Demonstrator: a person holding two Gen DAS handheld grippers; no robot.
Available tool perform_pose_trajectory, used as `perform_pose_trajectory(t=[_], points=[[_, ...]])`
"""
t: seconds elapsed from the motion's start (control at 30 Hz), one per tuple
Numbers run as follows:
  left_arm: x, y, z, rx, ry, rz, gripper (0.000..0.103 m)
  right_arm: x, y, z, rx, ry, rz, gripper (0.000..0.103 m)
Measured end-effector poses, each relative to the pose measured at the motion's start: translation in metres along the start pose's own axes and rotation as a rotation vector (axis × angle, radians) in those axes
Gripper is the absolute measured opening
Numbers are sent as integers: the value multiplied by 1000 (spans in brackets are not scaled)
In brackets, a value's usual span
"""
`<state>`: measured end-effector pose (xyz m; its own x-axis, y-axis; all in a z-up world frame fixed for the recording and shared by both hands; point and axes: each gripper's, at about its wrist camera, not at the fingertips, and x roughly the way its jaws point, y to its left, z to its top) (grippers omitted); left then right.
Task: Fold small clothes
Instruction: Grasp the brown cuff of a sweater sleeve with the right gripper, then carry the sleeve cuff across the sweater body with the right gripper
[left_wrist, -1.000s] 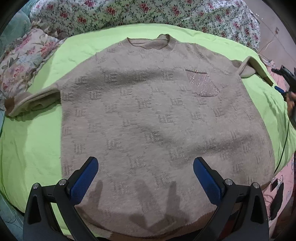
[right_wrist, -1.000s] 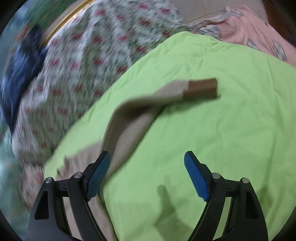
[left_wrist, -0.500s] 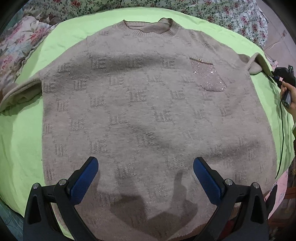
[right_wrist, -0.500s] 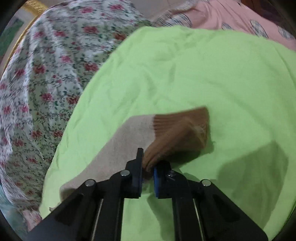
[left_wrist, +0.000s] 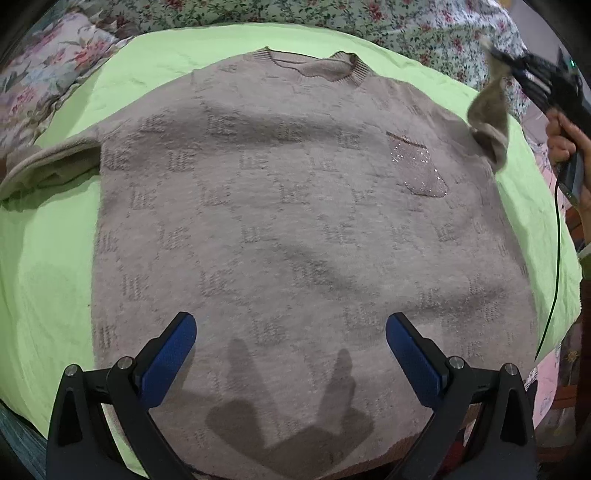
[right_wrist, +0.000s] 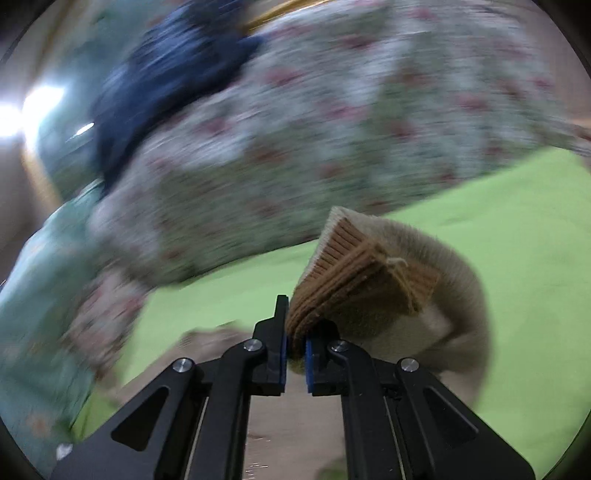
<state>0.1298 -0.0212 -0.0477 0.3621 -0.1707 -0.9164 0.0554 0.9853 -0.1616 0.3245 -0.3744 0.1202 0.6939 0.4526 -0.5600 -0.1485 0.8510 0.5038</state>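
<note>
Knitwear like this sweater (left_wrist: 295, 221) is soft and floppy; right hand-held gripper (right_wrist: 295, 347) pinches its ribbed cuff (right_wrist: 354, 273), left hand-held gripper (left_wrist: 290, 347) gapes empty.

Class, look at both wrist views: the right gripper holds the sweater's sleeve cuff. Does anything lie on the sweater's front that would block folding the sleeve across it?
Nothing visible does. The right gripper is shut on the sleeve cuff, lifted off the green sheet. The sweater front lies flat and bare; the open left gripper only hovers above its hem.
</note>
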Motion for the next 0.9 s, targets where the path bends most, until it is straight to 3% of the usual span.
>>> perform_pose_trajectory(t=[0.1, 0.2, 0.43, 0.6, 0.7, 0.77, 0.83, 0.9], points=[[-2, 12, 0, -28, 1, -11, 103, 44, 53, -25, -10, 101, 174, 8], [-5, 25, 2, -53, -11, -29, 103, 85, 87, -55, 6, 191, 269, 8], [1, 50, 22, -88, -20, -39, 103, 168, 131, -136, 38, 395, 340, 8], [15, 61, 52, -130, -31, -106, 103, 195, 135, -164, 33, 500, 303, 14], [27, 60, 69, -145, -37, -151, 103, 195, 128, -166, 71, 513, 319, 25], [38, 55, 83, -152, -11, -172, 103, 184, 120, -162, 107, 487, 336, 54], [49, 43, 98, -129, -3, -172, 103, 169, 117, -154, 126, 444, 347, 57], [62, 32, 116, -102, -17, -127, 103, 147, 109, -147, 164, 386, 348, 57]])
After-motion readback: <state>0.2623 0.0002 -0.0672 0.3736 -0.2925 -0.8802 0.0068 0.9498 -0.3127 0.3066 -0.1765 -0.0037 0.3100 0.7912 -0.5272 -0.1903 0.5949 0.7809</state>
